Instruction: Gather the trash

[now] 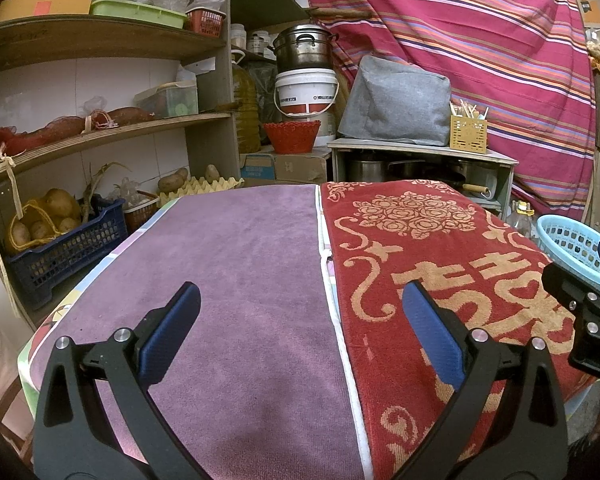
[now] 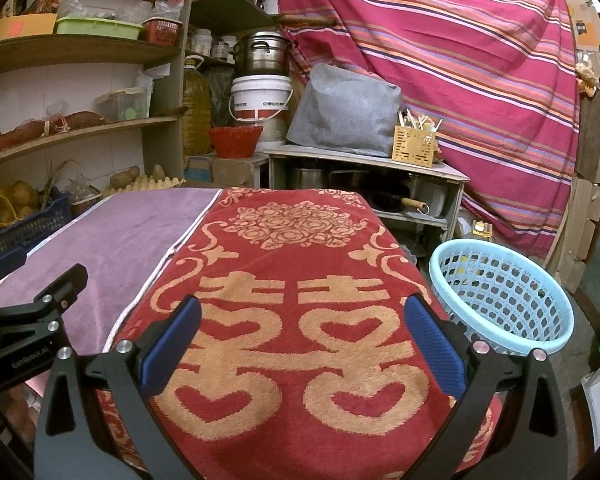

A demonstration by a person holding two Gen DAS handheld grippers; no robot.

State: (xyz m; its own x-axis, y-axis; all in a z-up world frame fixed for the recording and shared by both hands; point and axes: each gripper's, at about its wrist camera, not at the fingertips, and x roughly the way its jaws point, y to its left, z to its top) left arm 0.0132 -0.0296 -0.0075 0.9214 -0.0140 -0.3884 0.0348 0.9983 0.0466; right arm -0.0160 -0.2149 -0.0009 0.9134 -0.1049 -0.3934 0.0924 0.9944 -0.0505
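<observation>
My left gripper (image 1: pixel 300 300) is open over the purple towel (image 1: pixel 236 264), nothing between its blue pads. My right gripper (image 2: pixel 302 314) is open above the red towel (image 2: pixel 300 280) with its gold pattern, also holding nothing. A light blue perforated basket (image 2: pixel 500 296) stands on the floor to the right of the table, near my right gripper's right finger; its rim also shows in the left wrist view (image 1: pixel 572 240). No loose trash shows on either towel. Each gripper appears at the edge of the other's view.
Wooden shelves (image 1: pixel 100 128) with boxes, baskets and potatoes stand to the left. Behind the table are a low cabinet (image 2: pixel 364 160) with pots, a grey covered appliance (image 2: pixel 344 108), a white bucket and a striped curtain (image 2: pixel 460 60).
</observation>
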